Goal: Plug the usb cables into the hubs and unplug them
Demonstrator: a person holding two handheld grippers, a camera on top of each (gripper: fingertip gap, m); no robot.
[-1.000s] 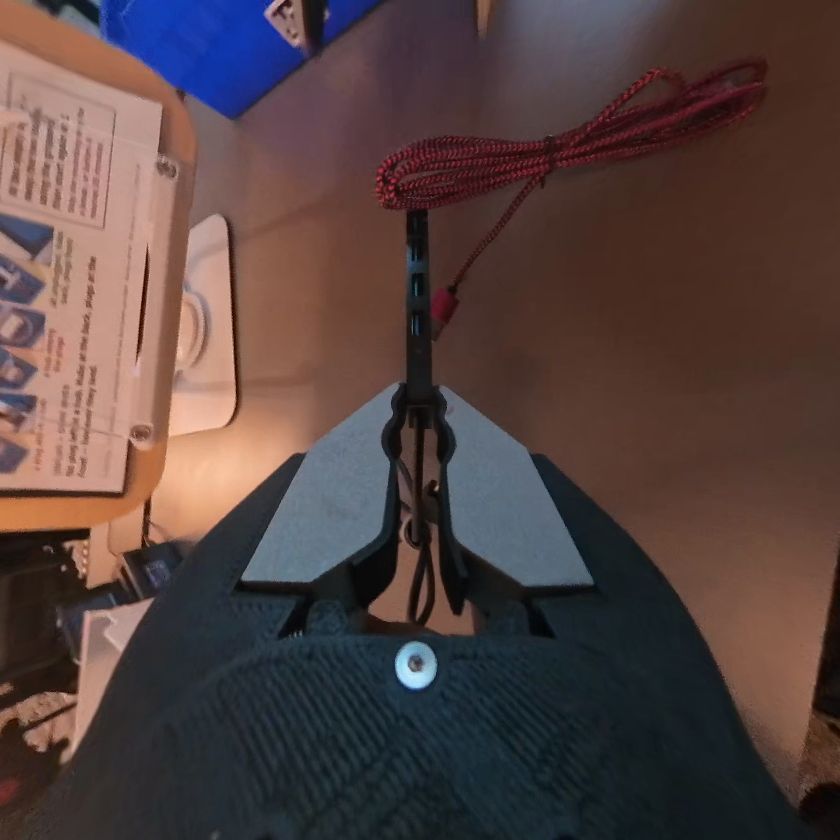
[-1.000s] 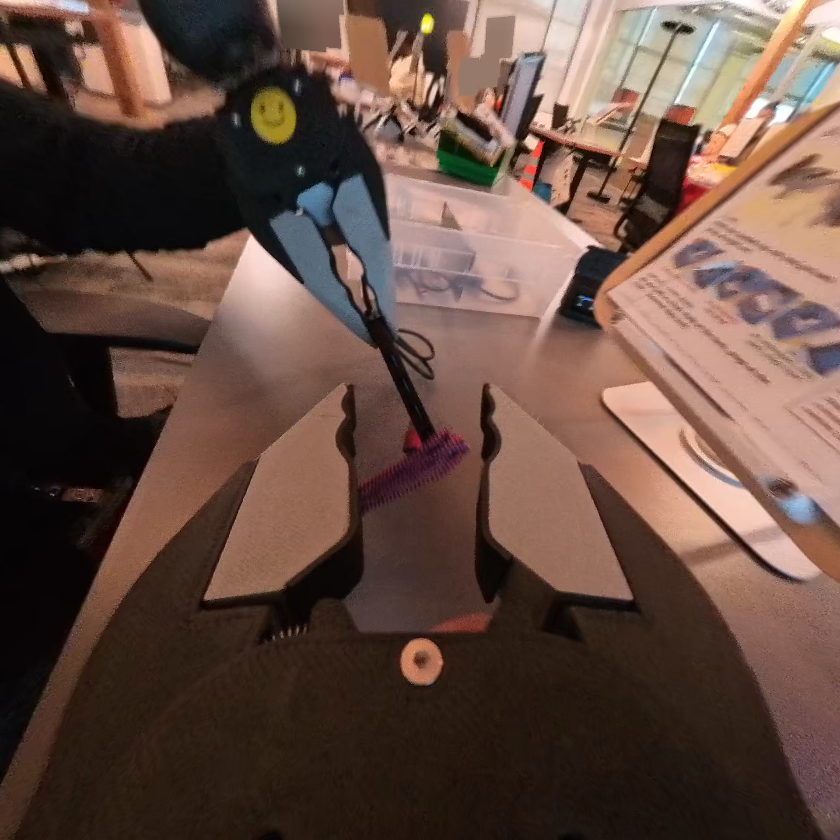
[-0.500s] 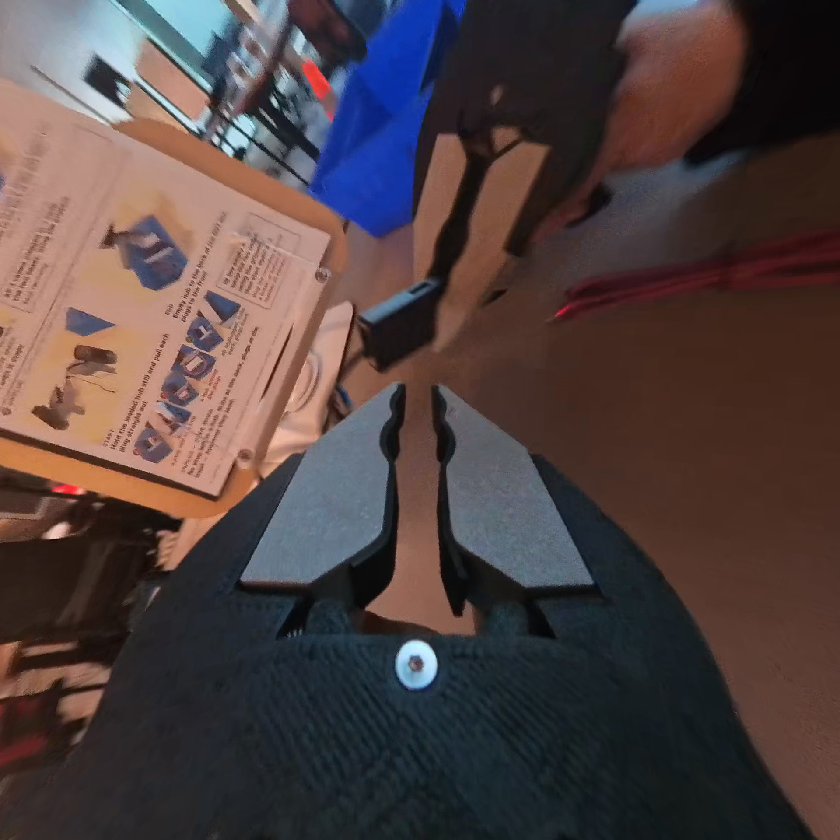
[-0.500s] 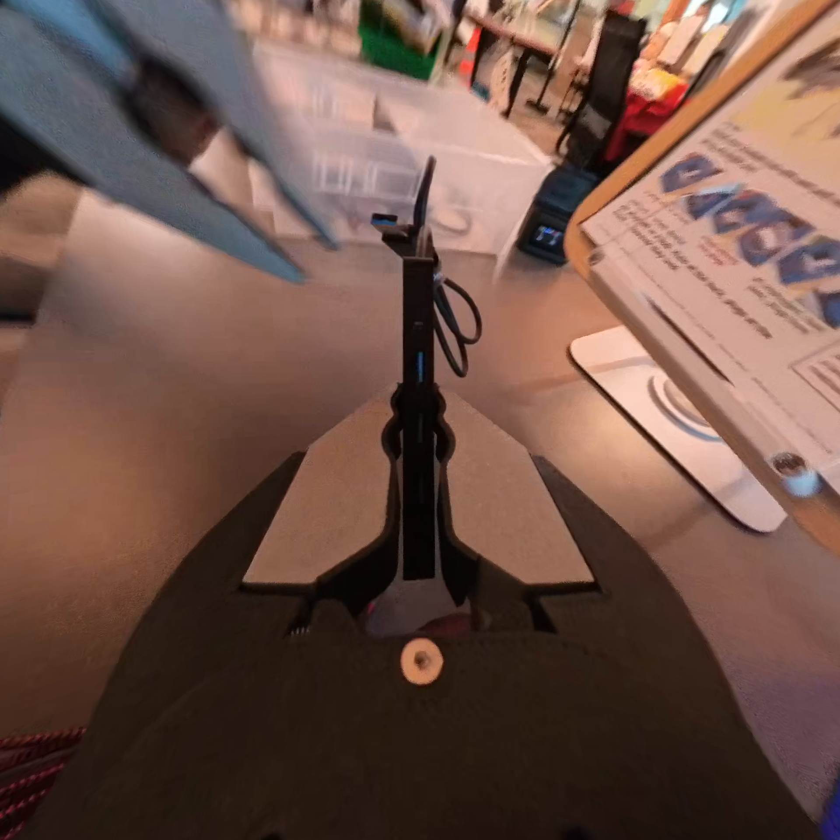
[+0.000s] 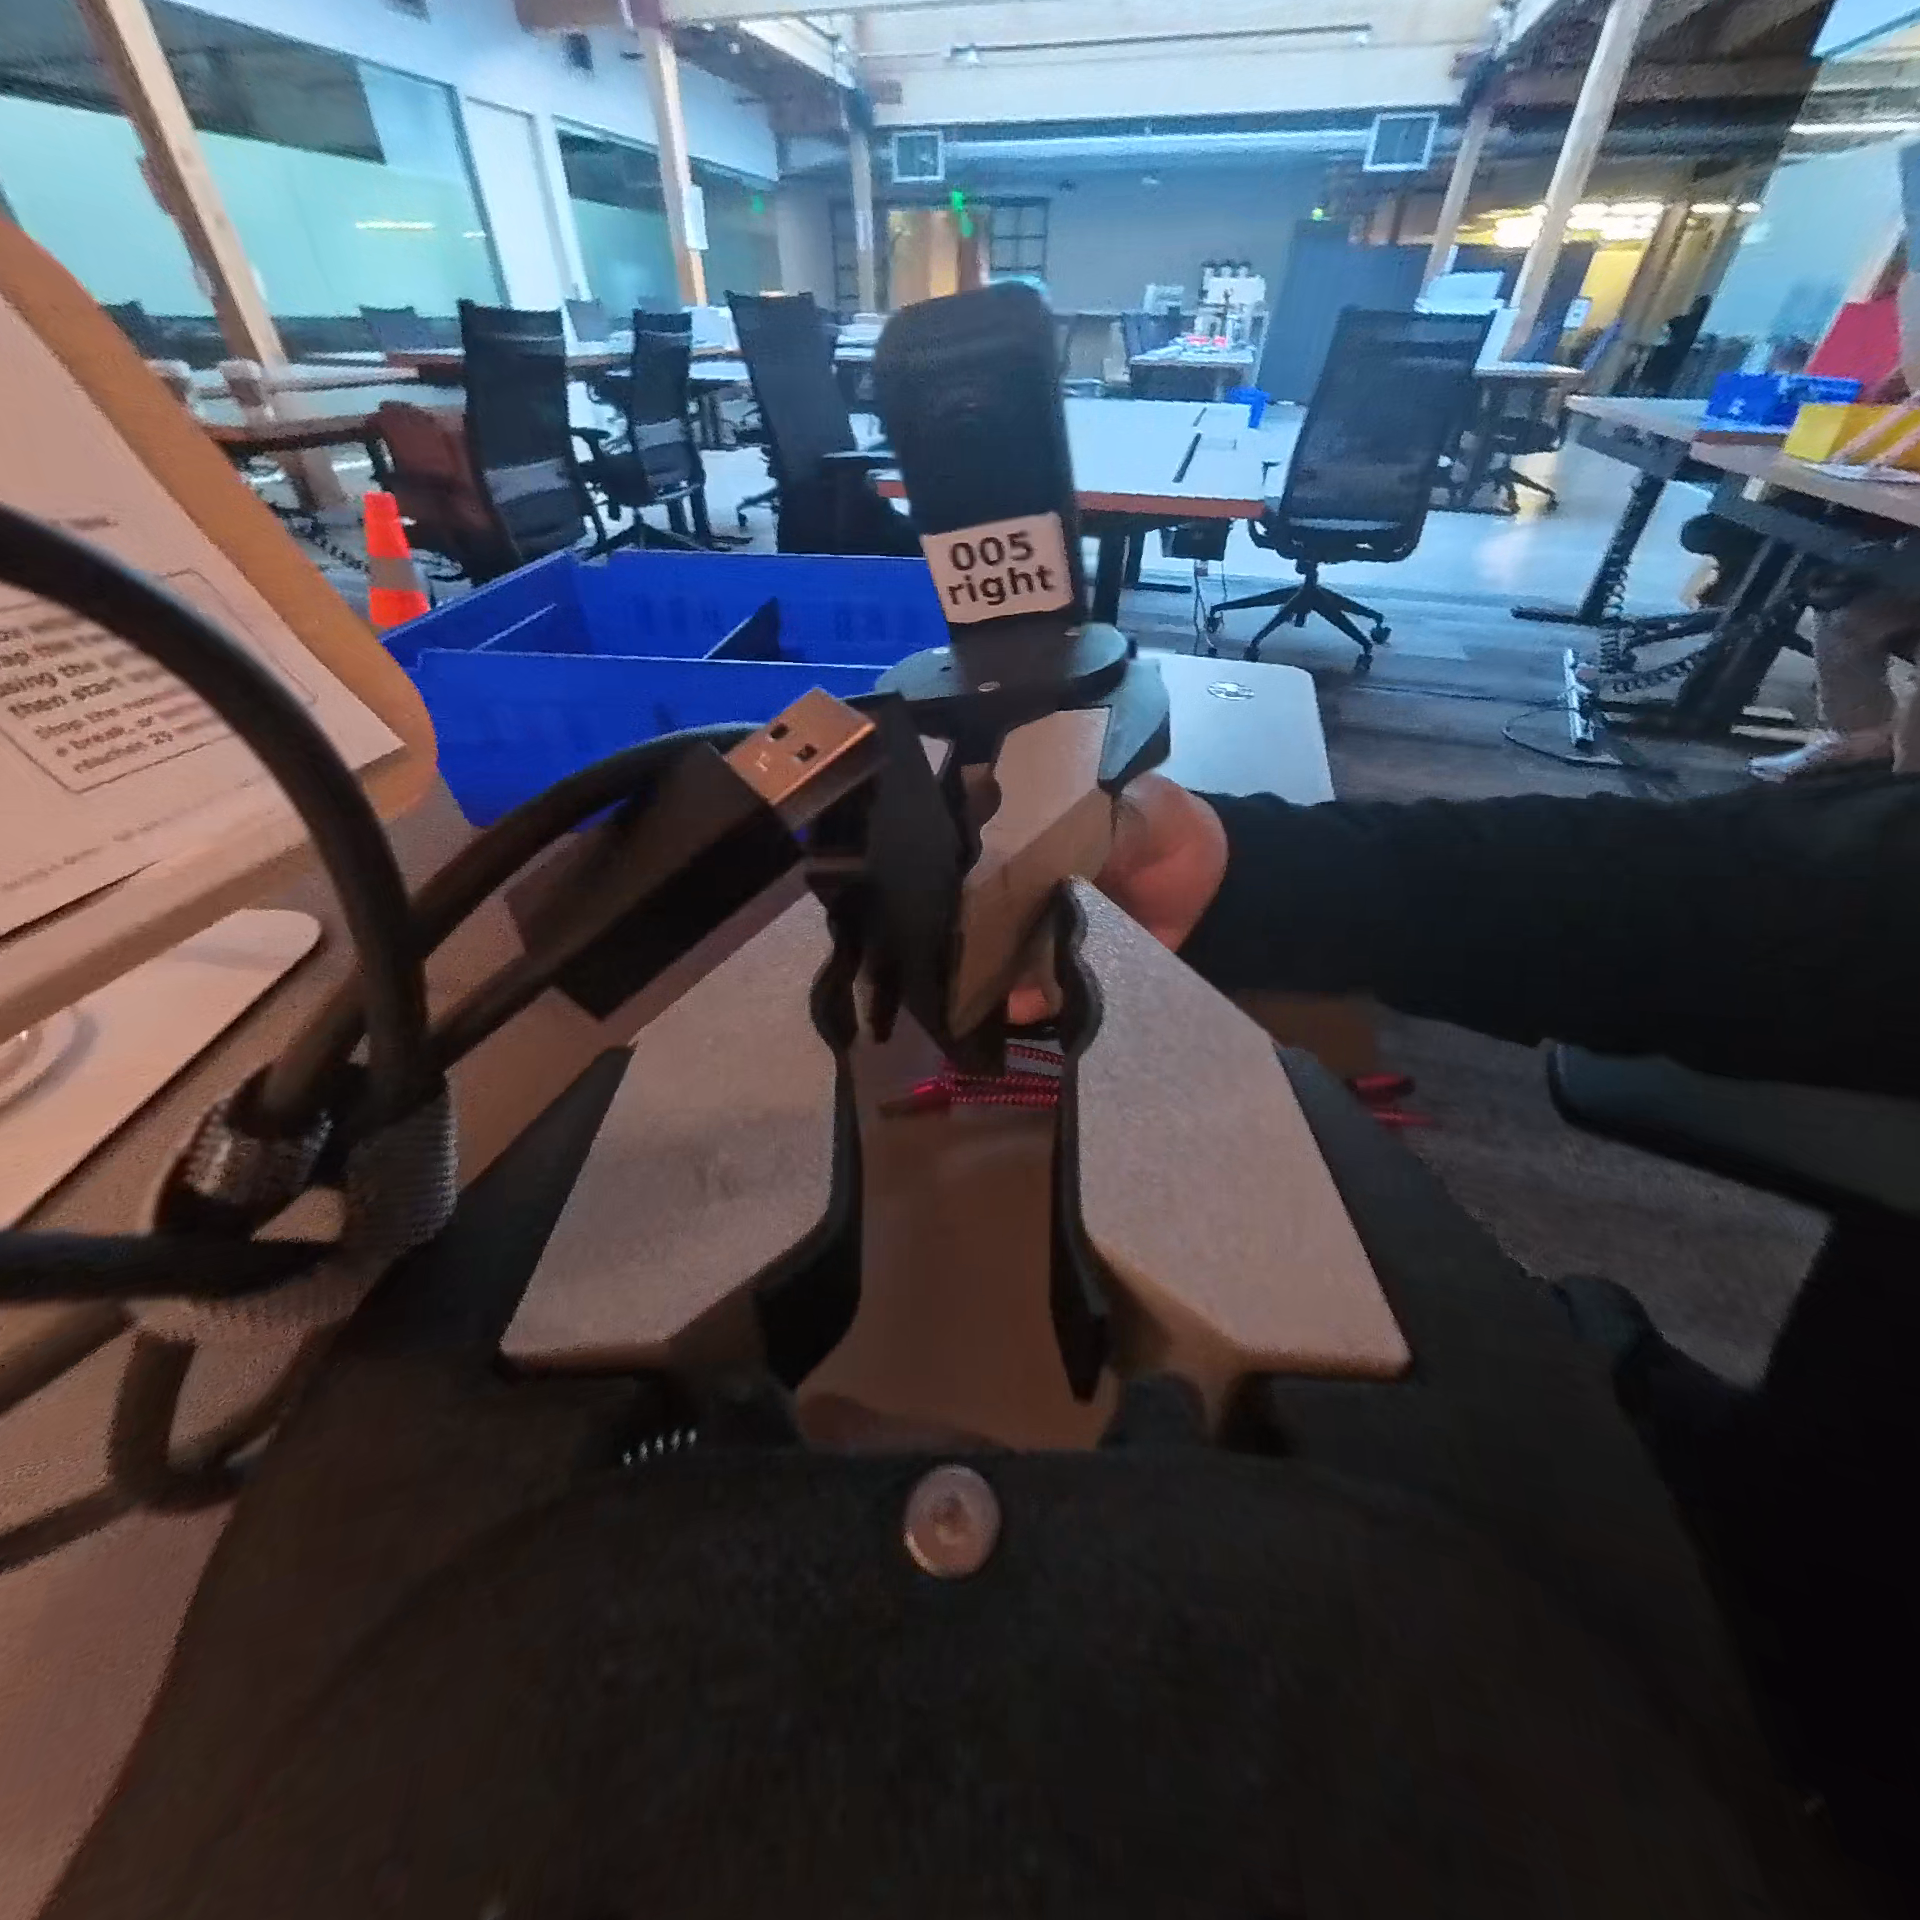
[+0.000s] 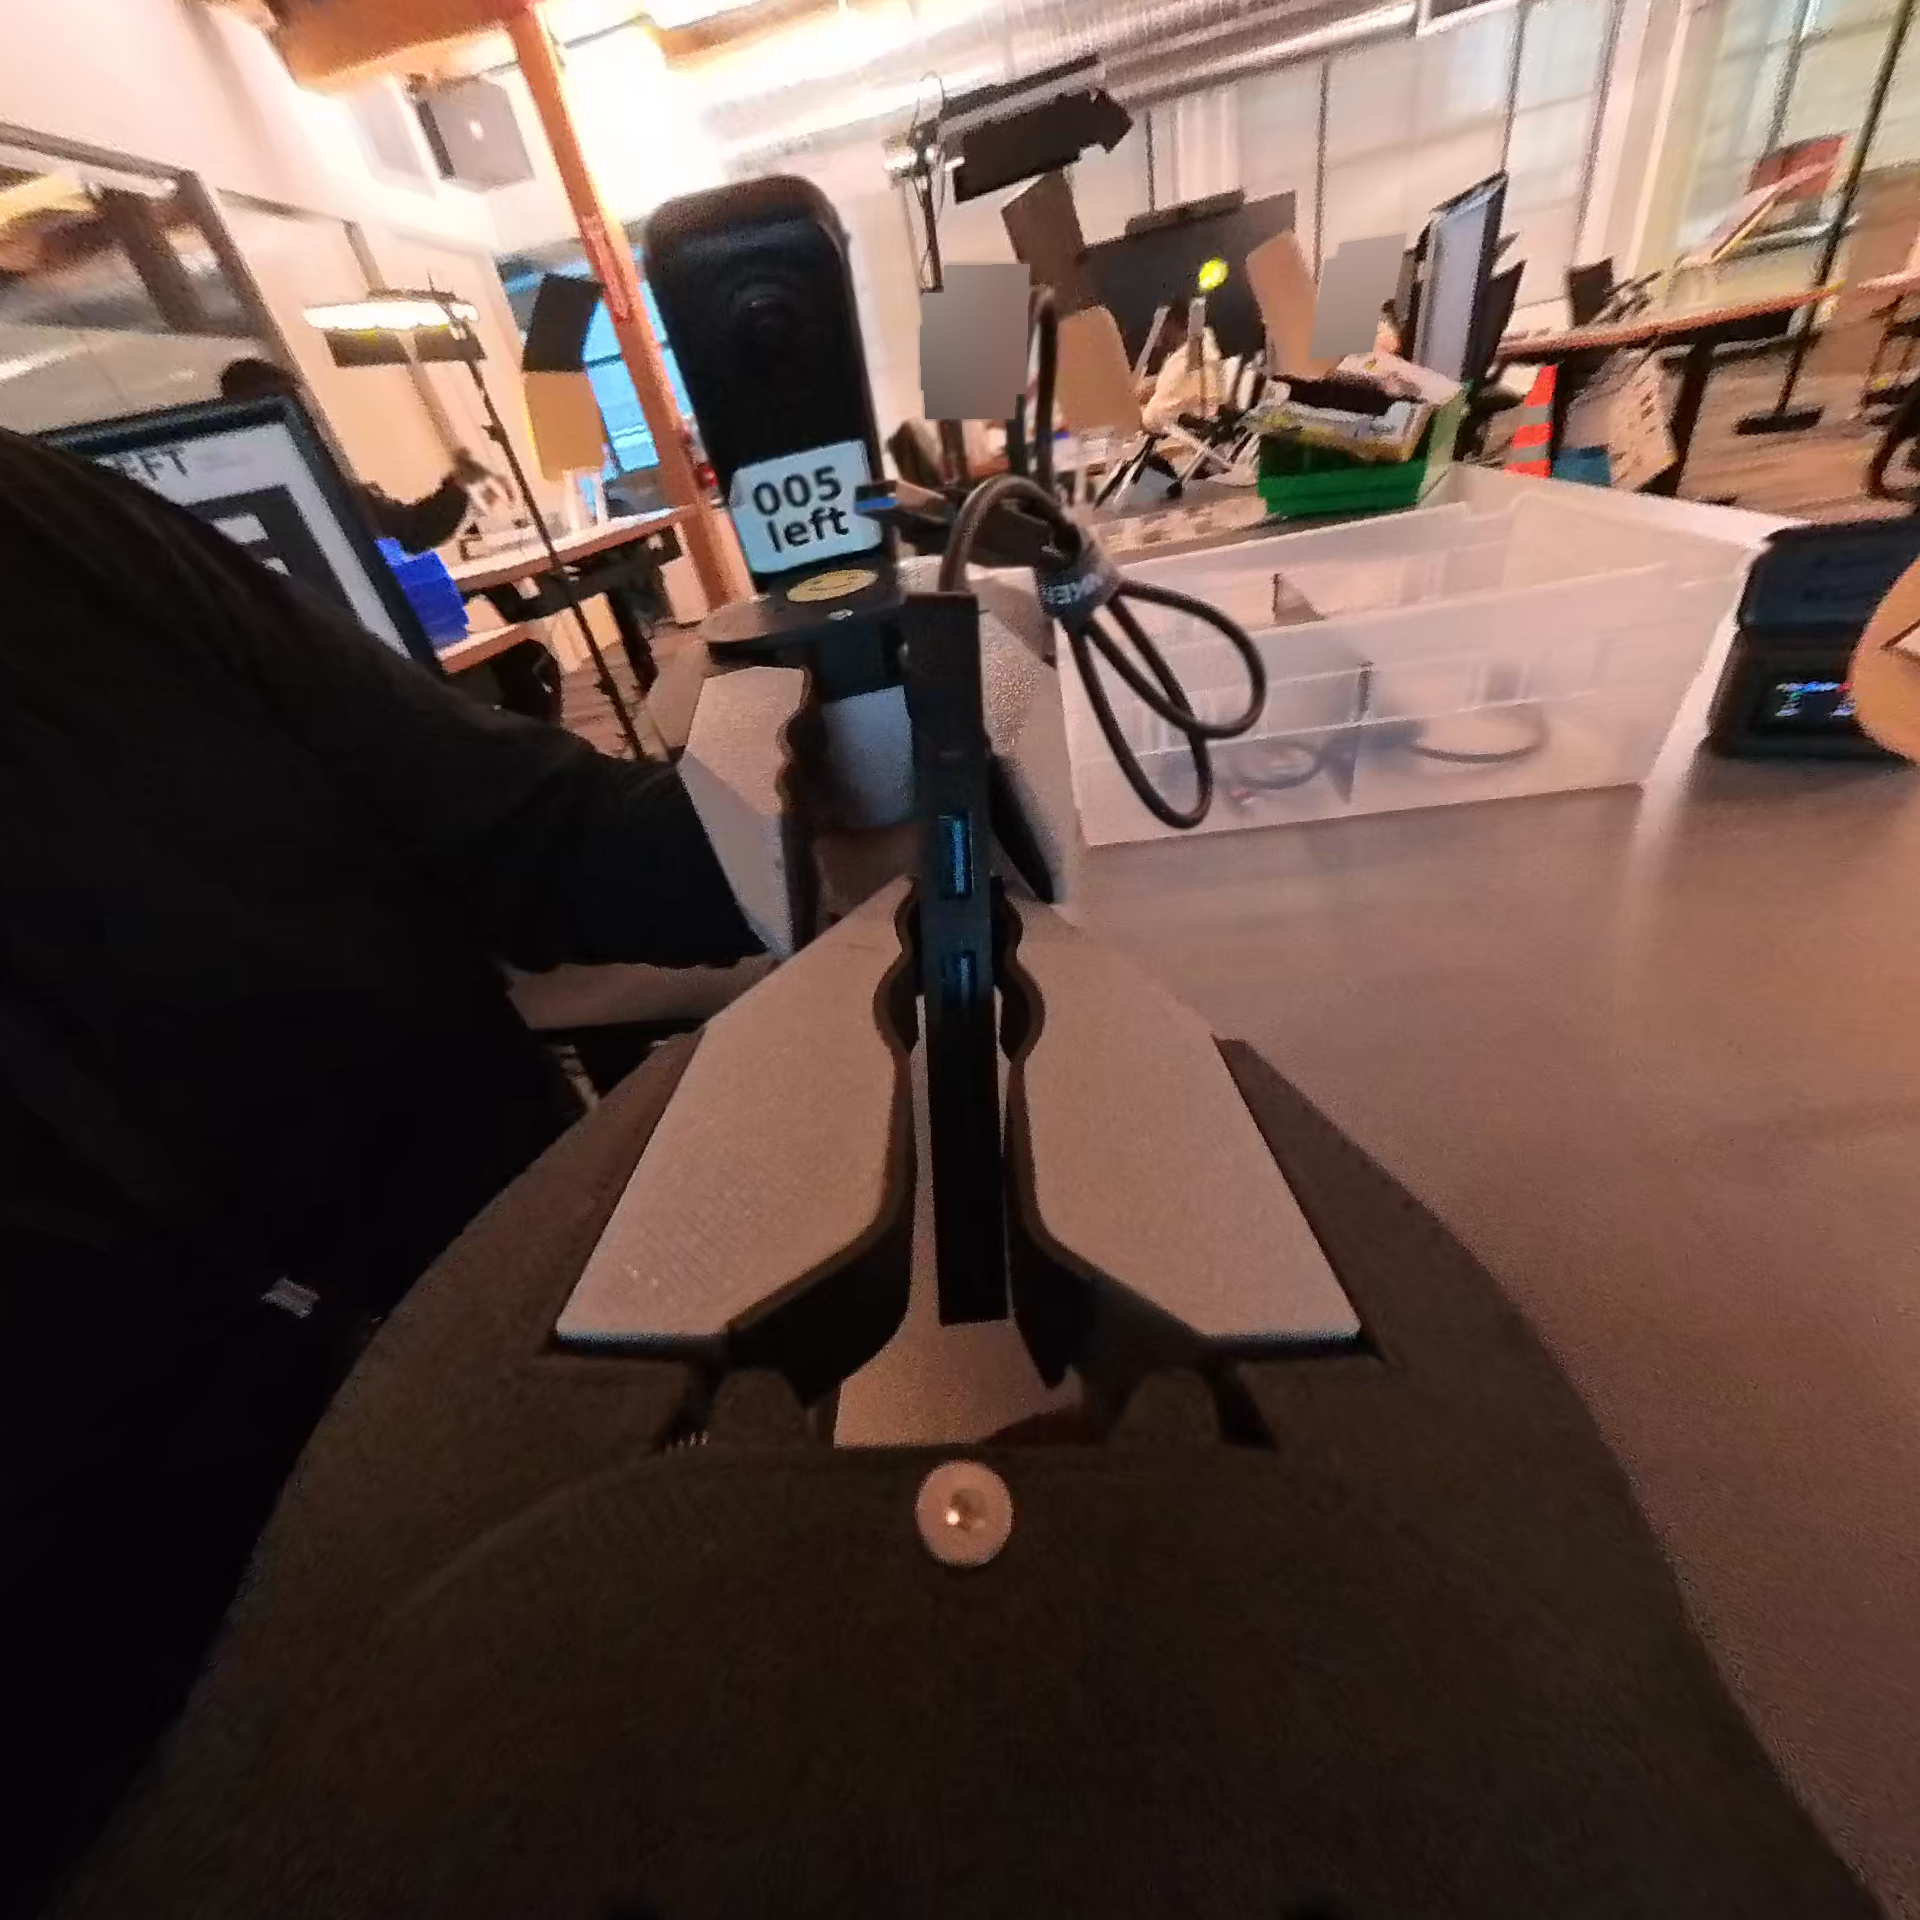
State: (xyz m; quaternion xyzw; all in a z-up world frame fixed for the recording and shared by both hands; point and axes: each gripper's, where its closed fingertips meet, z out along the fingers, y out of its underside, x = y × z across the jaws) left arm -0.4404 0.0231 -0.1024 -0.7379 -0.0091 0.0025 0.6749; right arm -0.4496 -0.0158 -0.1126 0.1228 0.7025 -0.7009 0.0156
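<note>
We see the right hand-held gripper (image 6: 961, 997) clamped on the hub (image 6: 961, 1091), frame centre, above the table (image 6: 1558, 1039). Left hand-held gripper (image 5: 951, 997) gapes, empty; red cable (image 5: 977, 1089) lies beyond.

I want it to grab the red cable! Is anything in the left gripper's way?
Yes. The right gripper, shut on the black hub, hangs ahead of the open left gripper and covers part of the red cable.
</note>
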